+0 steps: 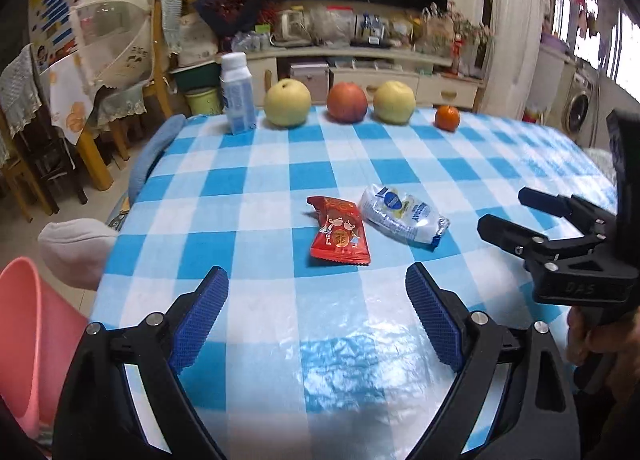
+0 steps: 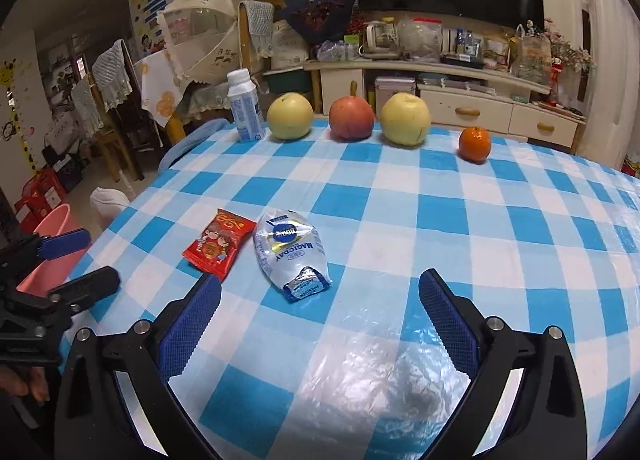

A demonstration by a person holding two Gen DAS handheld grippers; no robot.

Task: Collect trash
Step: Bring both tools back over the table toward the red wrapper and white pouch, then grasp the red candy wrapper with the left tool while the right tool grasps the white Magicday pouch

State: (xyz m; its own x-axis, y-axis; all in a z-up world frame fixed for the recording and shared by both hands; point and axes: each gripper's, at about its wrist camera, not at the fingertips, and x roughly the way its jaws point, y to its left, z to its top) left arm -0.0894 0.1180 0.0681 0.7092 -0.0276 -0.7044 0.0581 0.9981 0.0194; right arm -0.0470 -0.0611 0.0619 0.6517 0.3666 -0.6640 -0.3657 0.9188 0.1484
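Pink bin sits on the floor off the left edge of the tabletop; only part of its rim and wall shows, contents can't be seen. Small white bottle stands upright at the far edge, cap on, contents not visible.

Trash: red snack wrapper and white-blue crumpled pouch lie flat near the middle of the blue-and-white checked cloth, side by side, close but whether touching I can't tell. Wrapper is on the bin side, pouch on the other.

Far edge, in a row after the bottle: yellow pear, red apple, second yellow pear, small orange, all apart from each other and well apart from the trash.

Left gripper hangs over the near part of the tabletop, tilted down toward the cloth, jaws spread wide, nothing between them. The wrapper lies just ahead of its fingertips, not touched.

Right gripper is beside it, same downward tilt, jaws wide apart and empty. The pouch's near end lies ahead, between the lines of its two fingers, not gripped. A hand on its handle shows at the right edge of the left wrist view.

Both grippers are released, neither touching trash. Cluttered TV cabinet and chairs stand behind.
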